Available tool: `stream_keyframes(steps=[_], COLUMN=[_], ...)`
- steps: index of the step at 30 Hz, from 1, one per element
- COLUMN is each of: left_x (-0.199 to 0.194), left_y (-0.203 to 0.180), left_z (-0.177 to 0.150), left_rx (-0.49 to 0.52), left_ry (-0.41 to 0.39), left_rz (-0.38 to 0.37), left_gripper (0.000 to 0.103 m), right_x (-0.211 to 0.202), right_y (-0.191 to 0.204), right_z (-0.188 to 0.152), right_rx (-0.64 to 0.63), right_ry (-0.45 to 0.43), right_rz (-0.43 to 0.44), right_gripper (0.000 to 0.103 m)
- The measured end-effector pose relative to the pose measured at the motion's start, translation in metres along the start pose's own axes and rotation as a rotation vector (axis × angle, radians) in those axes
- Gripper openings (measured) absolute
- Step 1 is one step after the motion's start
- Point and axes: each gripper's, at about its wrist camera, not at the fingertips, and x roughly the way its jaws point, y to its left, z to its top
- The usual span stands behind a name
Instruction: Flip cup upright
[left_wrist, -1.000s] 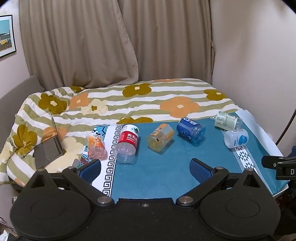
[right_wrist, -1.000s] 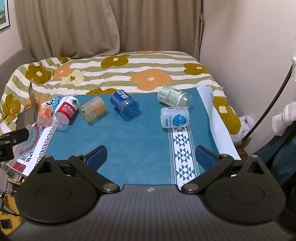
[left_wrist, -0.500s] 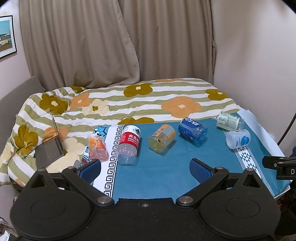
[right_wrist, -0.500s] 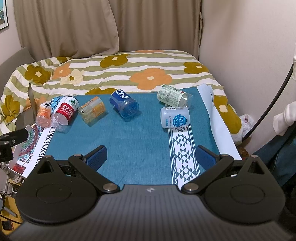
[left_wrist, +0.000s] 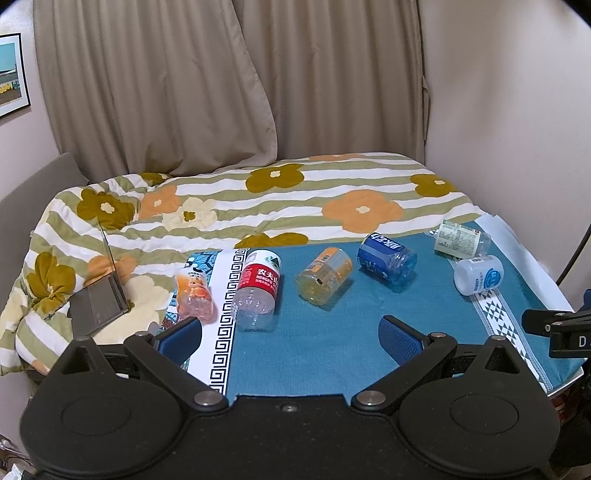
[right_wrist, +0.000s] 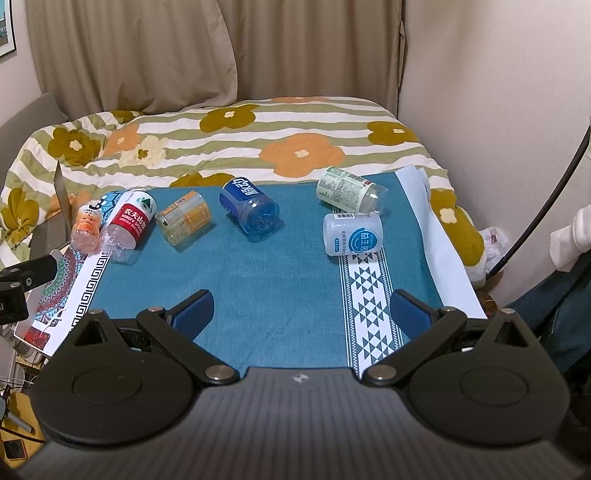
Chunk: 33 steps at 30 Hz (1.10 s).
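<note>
Your left gripper (left_wrist: 290, 334) hangs wide open with nothing between its blue-padded fingers (left_wrist: 400, 338), above the near edge of the teal cloth-covered table (left_wrist: 325, 343). Your right gripper (right_wrist: 301, 312) is spread just as wide and grips nothing. Six cut-bottle cups lie on their sides in a loose row across the far half of the cloth: a small pink clear plastic cup (left_wrist: 194, 291) touching a red-labelled clear cup (left_wrist: 258, 286), then an orange-labelled yellow cup (left_wrist: 325, 275), a blue-labelled clear cup (left_wrist: 386, 256), a pale green-labelled cup (right_wrist: 347, 190) and, just in front of it, a white cup with a blue round logo (right_wrist: 352, 234). Behind the table is a bed with a striped floral quilt (left_wrist: 258, 206)
</note>
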Motion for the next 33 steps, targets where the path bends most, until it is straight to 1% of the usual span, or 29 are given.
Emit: stream_keyframes(steps=[9, 33], left_x=[0.002, 0.011], left_y=[0.002, -0.001], left_z=[0.000, 0.004], left_rx=[-0.001, 0.005], left_ry=[0.002, 0.009], left_rz=[-0.001, -0.004], left_gripper=[0.103, 0.103], right_x=[0.006, 0.010], right_y=[0.006, 0.003], right_z=[0.001, 0.003], right_rx=[0.000, 0.007], right_ry=[0.006, 0.011], right_rz=[0.003, 0.002], right_gripper=[0.103, 0.103])
